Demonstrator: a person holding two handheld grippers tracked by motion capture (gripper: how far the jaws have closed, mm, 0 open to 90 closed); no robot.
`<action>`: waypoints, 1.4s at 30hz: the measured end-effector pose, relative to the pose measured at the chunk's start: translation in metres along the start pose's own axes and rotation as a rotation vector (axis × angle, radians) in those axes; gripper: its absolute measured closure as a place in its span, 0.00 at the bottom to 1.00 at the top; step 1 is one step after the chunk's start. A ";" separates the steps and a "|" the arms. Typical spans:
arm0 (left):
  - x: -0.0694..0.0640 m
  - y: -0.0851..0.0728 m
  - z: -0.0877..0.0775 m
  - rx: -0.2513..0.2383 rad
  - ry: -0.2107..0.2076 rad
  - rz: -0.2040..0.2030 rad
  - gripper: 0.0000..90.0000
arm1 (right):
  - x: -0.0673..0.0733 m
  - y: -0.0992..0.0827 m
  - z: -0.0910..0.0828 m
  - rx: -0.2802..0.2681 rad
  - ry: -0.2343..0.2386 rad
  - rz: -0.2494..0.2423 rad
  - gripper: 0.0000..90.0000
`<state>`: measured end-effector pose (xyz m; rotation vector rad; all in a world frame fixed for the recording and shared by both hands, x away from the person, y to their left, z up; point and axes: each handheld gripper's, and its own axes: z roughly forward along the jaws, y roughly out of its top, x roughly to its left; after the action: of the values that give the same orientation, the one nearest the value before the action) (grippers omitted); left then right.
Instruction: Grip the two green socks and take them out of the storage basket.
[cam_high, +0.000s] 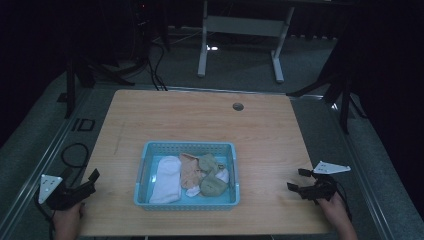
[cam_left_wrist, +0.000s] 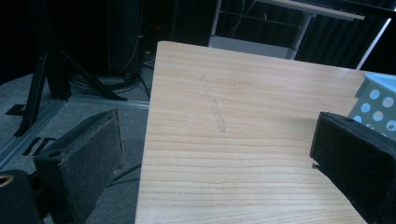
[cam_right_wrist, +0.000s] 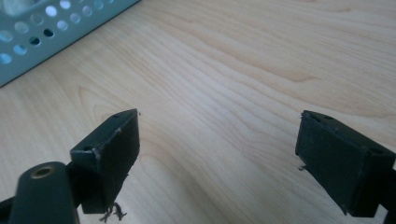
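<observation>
A light blue basket (cam_high: 146, 176) with perforated walls sits on the wooden worktop (cam_high: 200, 120), near its front edge and between the two grippers. Inside lie soft cloth pieces (socks, by their shape): a white sock (cam_high: 166, 178) at the left, a peach piece (cam_high: 190, 169) in the middle, olive-green pieces (cam_high: 212, 182) at the right. The left gripper (cam_high: 88, 181) and right gripper (cam_high: 296, 181) both hold their fingers spread, with nothing between them.

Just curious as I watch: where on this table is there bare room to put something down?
The far half of the wooden table is bare from the blue basket back to the round hole. The strips between the basket and each gripper are bare too. The basket is crowded with socks.
</observation>
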<state>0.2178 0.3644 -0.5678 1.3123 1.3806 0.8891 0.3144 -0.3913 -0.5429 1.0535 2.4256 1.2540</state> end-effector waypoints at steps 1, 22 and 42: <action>0.000 0.000 0.000 -0.002 -0.001 -0.002 0.03 | 0.000 0.001 0.000 0.013 0.016 0.002 0.14; 0.000 0.000 0.000 -0.001 -0.003 -0.004 0.03 | 0.029 0.021 0.003 0.247 0.051 -0.223 0.14; 0.000 0.000 0.000 -0.003 -0.004 -0.005 0.03 | 0.045 0.051 0.011 0.333 0.135 -0.272 0.14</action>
<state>0.2176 0.3649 -0.5679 1.3076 1.3786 0.8845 0.3128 -0.3340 -0.5040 0.6920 2.8329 0.8800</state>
